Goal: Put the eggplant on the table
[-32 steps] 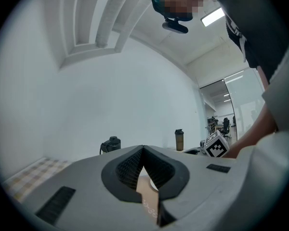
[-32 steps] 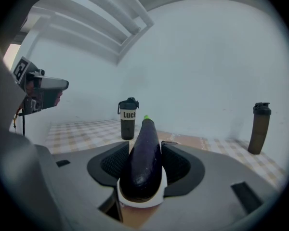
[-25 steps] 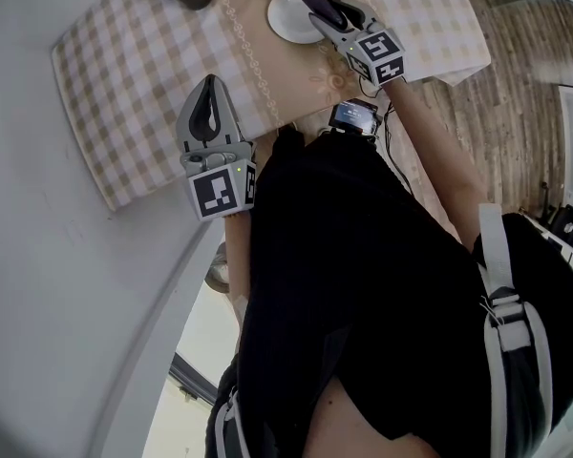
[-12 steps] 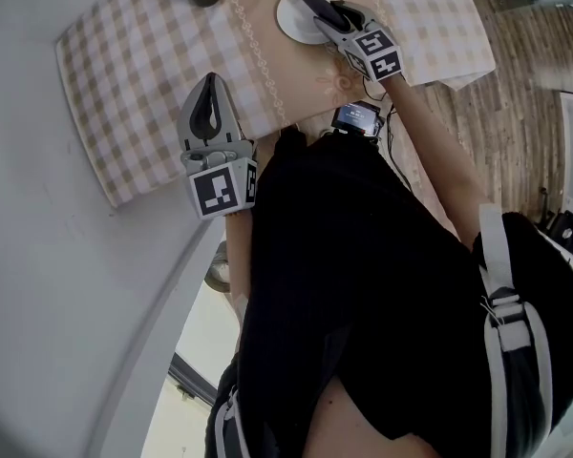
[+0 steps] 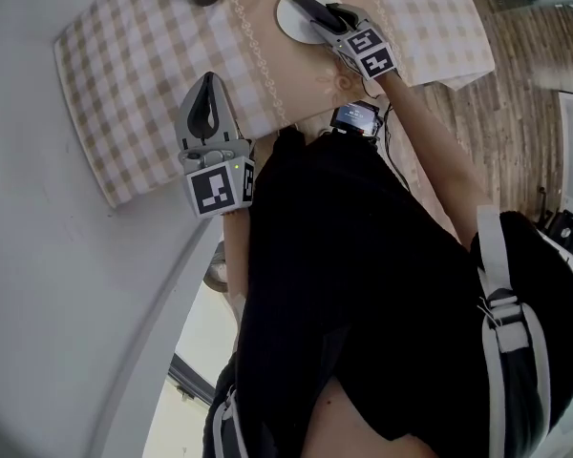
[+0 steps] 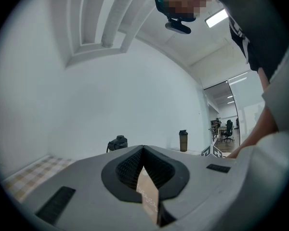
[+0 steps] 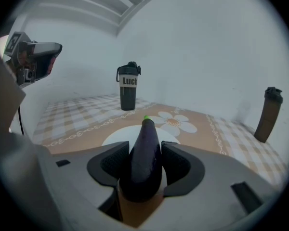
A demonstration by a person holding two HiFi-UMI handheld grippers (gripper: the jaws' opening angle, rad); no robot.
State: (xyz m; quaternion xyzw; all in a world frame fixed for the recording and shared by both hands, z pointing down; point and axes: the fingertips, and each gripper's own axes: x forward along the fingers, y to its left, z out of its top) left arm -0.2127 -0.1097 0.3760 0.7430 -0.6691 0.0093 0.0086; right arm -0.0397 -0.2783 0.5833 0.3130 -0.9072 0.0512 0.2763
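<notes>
While the eggplant hangs over the plate, transfer pends.
We find the right gripper clamped on it for carrying; left gripper closed, empty, idle.

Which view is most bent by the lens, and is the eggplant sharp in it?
Both gripper views are round fisheye pictures with black corners. In the right gripper view the eggplant between the jaws looks dark and slightly soft; the bottle behind is sharper. In the left gripper view a ceiling lamp glares. The head view bows the table edges less.
</notes>
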